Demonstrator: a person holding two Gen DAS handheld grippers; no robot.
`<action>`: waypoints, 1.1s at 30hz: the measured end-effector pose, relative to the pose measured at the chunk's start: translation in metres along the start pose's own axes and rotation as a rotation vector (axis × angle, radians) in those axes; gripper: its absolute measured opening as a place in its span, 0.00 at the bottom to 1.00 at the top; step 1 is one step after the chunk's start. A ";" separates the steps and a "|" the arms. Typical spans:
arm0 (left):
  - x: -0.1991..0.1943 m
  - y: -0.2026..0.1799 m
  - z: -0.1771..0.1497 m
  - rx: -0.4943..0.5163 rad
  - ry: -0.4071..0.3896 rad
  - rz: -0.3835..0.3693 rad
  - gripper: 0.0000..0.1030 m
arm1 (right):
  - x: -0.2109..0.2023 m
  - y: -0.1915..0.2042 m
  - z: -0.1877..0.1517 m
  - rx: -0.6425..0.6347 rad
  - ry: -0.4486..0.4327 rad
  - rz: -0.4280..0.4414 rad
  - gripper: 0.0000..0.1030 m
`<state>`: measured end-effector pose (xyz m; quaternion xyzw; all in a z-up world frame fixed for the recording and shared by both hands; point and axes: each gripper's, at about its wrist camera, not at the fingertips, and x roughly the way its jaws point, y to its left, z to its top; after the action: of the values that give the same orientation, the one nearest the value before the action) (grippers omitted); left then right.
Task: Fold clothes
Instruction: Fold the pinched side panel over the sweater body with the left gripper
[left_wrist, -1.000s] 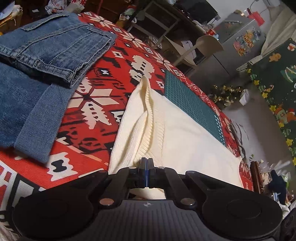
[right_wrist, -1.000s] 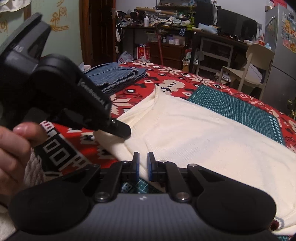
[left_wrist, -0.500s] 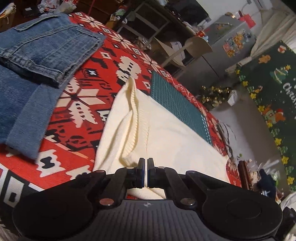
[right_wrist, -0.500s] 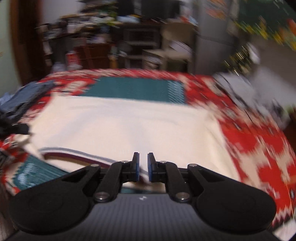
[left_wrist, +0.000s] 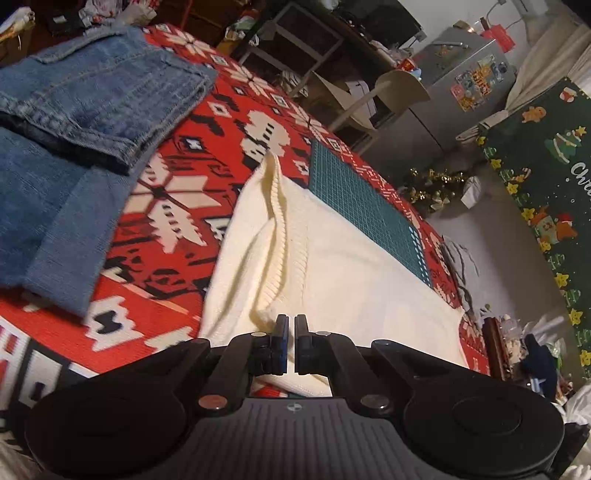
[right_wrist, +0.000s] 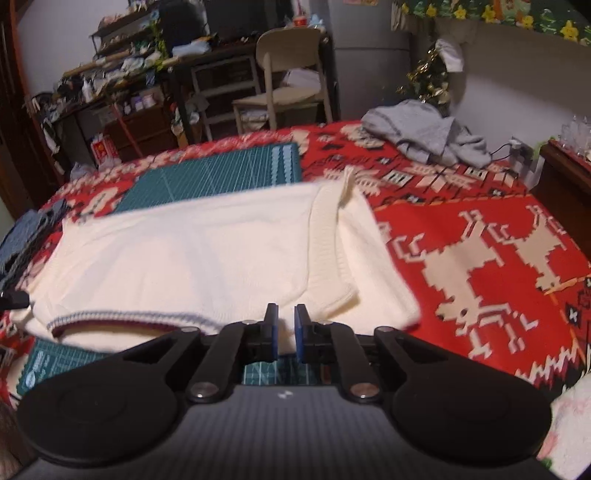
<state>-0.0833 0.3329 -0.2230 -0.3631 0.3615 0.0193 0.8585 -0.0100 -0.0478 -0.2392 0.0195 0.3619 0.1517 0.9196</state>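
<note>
Cream sweater (right_wrist: 192, 254) lies flat on the red blanket (right_wrist: 480, 240); left gripper (left_wrist: 290, 325) jaws nearly together, right gripper (right_wrist: 285, 317) jaws slightly apart, empty.

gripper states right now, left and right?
Left gripper: shut, small gap, nothing visibly pinched, over the cream sweater.
Right gripper: nearly closed, holding nothing.

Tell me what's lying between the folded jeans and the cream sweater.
Only bare red patterned blanket separates the folded jeans from the cream sweater; nothing else lies on that stretch, seen in the left wrist view.
</note>
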 end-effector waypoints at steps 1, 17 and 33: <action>-0.001 0.002 0.001 -0.005 -0.003 0.007 0.03 | 0.002 -0.001 0.003 0.002 0.001 -0.005 0.09; 0.015 0.001 0.023 0.217 -0.048 0.204 0.21 | 0.013 -0.007 0.003 0.035 0.028 0.005 0.10; 0.037 -0.034 0.032 0.370 -0.081 0.313 0.03 | 0.015 0.000 0.006 0.016 0.043 0.007 0.11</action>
<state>-0.0261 0.3196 -0.2105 -0.1383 0.3761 0.1002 0.9107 0.0037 -0.0427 -0.2446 0.0248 0.3829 0.1525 0.9108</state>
